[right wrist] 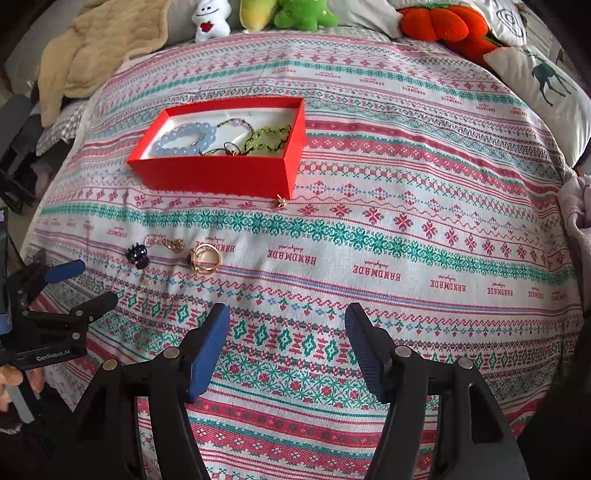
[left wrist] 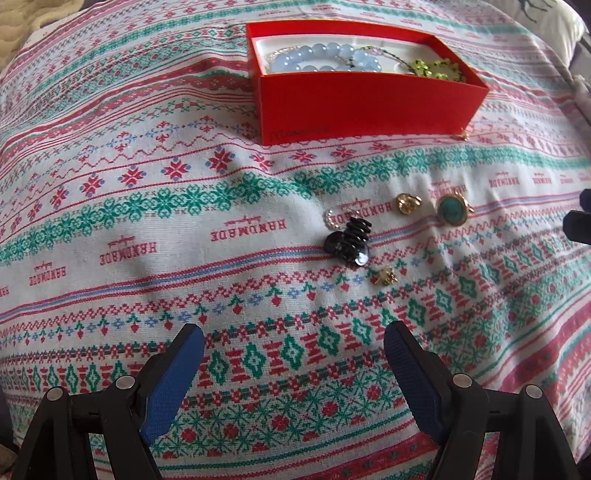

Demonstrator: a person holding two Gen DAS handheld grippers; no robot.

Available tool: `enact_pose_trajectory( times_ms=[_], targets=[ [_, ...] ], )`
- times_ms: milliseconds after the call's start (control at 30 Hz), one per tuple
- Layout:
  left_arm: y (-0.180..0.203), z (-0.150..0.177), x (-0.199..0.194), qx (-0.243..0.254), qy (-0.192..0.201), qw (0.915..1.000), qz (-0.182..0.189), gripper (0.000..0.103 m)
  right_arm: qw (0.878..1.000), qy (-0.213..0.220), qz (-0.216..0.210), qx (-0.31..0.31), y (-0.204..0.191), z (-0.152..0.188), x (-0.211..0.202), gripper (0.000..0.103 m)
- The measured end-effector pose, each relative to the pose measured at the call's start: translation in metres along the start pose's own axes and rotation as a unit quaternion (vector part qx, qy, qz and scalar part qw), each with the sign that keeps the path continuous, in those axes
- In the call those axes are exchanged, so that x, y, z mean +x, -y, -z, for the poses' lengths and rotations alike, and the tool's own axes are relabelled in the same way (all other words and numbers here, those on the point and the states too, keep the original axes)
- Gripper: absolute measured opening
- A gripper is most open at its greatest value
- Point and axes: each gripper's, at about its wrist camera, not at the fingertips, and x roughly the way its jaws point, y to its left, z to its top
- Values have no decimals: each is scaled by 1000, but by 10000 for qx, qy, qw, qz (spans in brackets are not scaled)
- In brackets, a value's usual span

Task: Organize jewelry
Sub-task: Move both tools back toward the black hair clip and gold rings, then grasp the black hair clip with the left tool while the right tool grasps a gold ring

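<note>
A red box [left wrist: 365,107] [right wrist: 210,173] on the patterned cloth holds a blue bead bracelet [left wrist: 325,59] [right wrist: 188,138] and a green chain [left wrist: 437,68] [right wrist: 267,138]. In front of it lie a black hair claw [left wrist: 349,240] [right wrist: 137,254], a pearl ring [left wrist: 334,218], a gold ring [left wrist: 406,202], a turquoise gold ring [left wrist: 452,209] [right wrist: 205,258] and a small gold earring [left wrist: 384,276]. Another gold piece [right wrist: 280,202] [left wrist: 461,136] lies at the box's front right corner. My left gripper [left wrist: 293,347] [right wrist: 85,280] is open and empty, short of the claw. My right gripper [right wrist: 288,325] is open and empty.
The patterned cloth [right wrist: 406,221] covers a bed. Plush toys [right wrist: 303,13], an orange plush [right wrist: 439,22], a beige blanket [right wrist: 96,48] and a deer pillow [right wrist: 546,85] lie along the far edge.
</note>
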Motion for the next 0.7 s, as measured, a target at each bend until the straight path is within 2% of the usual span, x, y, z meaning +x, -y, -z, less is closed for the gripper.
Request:
enact_pose_trajectory(
  times_ms=[133, 267, 500, 700],
  targets=[
    [7, 4, 1, 301, 164, 9994, 99, 83, 9996, -129, 87, -246, -8, 10, 7, 68],
    [15, 1, 0, 400, 354, 9982, 278, 80, 9992, -211, 110, -326, -11, 15, 12, 68],
    [20, -11, 6, 420, 646, 9963, 368, 54, 9987, -294, 158, -376, -11, 18, 16, 68],
    [21, -26, 15, 372, 733, 9960, 347, 44, 9986, -284, 134, -420, -14, 18, 15, 68]
  ],
)
